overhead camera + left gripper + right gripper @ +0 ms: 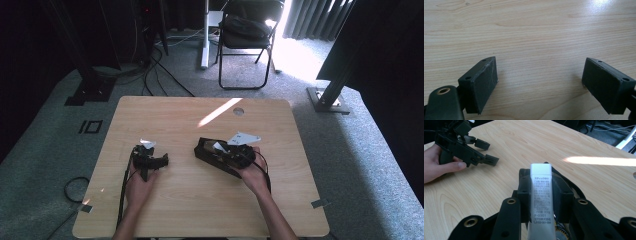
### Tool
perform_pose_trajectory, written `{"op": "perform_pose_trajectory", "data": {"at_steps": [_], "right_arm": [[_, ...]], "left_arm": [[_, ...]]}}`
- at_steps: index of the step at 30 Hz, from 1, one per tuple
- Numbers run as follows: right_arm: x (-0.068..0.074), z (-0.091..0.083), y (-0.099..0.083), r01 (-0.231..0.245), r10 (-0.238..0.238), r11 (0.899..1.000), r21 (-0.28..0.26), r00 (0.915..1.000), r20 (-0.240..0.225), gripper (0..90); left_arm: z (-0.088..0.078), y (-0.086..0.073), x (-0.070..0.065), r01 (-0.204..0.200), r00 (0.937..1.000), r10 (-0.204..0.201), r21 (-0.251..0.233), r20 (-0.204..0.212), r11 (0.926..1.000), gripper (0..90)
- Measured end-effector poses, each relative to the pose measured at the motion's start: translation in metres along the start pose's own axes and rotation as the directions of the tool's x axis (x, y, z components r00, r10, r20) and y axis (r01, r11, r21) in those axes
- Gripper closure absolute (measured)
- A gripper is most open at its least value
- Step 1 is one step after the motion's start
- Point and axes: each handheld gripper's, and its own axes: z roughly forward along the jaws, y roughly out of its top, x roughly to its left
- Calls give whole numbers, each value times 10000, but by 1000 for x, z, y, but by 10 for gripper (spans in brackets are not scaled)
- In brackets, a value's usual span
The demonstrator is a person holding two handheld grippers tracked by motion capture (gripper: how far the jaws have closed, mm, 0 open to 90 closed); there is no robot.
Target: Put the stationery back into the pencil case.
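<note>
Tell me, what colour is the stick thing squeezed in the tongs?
The glue stick is white with small dark printed writing, best seen in the right gripper view.

- We found the left gripper (159,161) on the table (200,210), left of the right gripper (220,150).
- We found the glue stick (541,195) between the right gripper's jaws, over a tray (202,150).

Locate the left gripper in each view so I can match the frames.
High view: left gripper sits left of centre on the table, held in a hand.
Left gripper view: its two black jaws rise from the bottom corners, wide apart, with bare wood between them.
Right gripper view: upper left, held in the hand, jaws open.
Shared landmark: the pale wooden table; the sunlight stripe on it shows in the high and right gripper views.
</note>
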Motion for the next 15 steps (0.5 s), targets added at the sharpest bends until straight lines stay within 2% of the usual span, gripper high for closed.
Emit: {"op": "perform_pose_trajectory", "data": {"at_steps": [15], "right_arm": [[-7, 2, -3, -132, 132, 9999, -13, 9996, 247, 713]], "left_arm": [[0, 0, 0, 0, 10000, 0, 0, 1, 10000, 134]]}}
